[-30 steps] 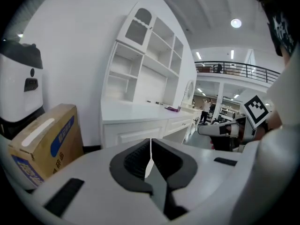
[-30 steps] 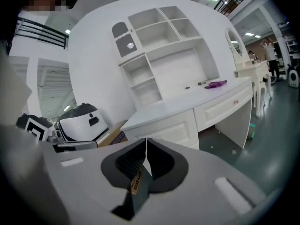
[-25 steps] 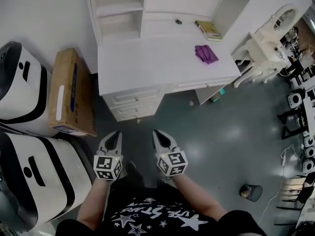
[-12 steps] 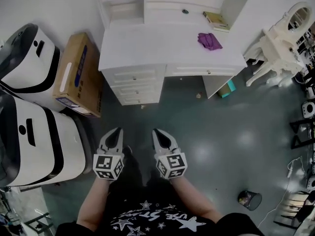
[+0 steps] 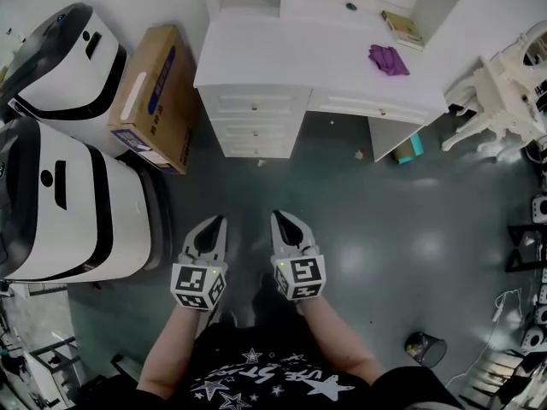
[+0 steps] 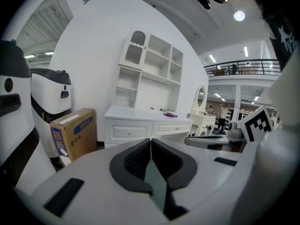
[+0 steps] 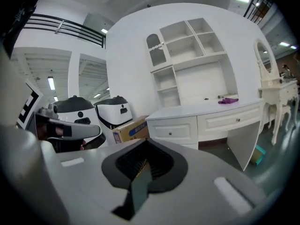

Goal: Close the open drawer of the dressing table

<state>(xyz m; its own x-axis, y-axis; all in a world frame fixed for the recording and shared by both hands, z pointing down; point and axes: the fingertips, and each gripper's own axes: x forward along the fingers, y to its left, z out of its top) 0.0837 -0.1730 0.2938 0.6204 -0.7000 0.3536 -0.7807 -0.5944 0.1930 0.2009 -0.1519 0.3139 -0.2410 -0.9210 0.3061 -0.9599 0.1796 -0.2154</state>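
White, hovering side by side over grey floor (image 5: 385, 212): left gripper (image 5: 215, 222) and right gripper (image 5: 279, 218), each pressing empty jaws together, pointing toward the dressing table (image 5: 291, 49), well apart from it.

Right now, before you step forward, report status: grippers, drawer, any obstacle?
Left hand-held gripper shut, empty; right hand-held gripper same. Dressing table ahead, not reached; cannot tell which of its drawers is open. Cardboard box beside it, left of path.
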